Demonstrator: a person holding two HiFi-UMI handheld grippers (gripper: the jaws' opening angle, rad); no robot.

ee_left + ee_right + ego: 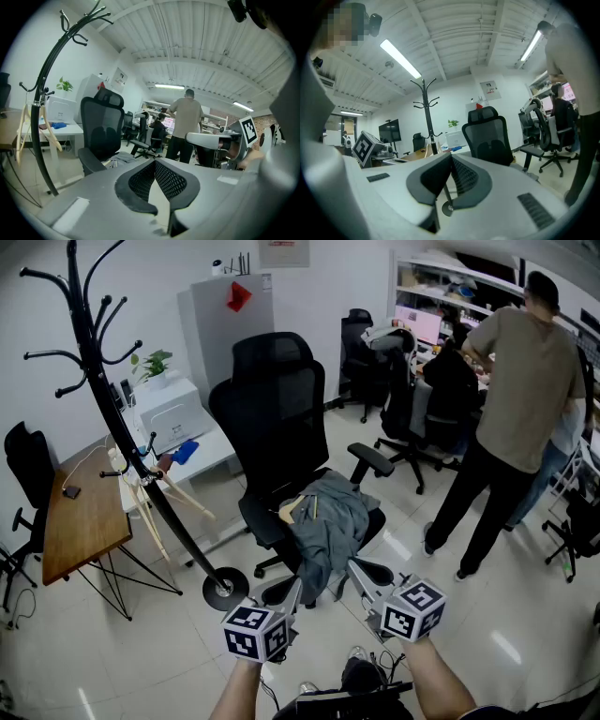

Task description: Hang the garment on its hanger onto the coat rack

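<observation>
Grey left gripper (296, 589), right gripper (356, 568); black-white marker cubes (255, 632).

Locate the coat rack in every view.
Head view: coat rack at left, running from the top corner down towards the centre.
Left gripper view: coat rack arching along the left edge.
Right gripper view: coat rack near centre, upright.
Shared landmark: black office chair, right of the rack.
</observation>
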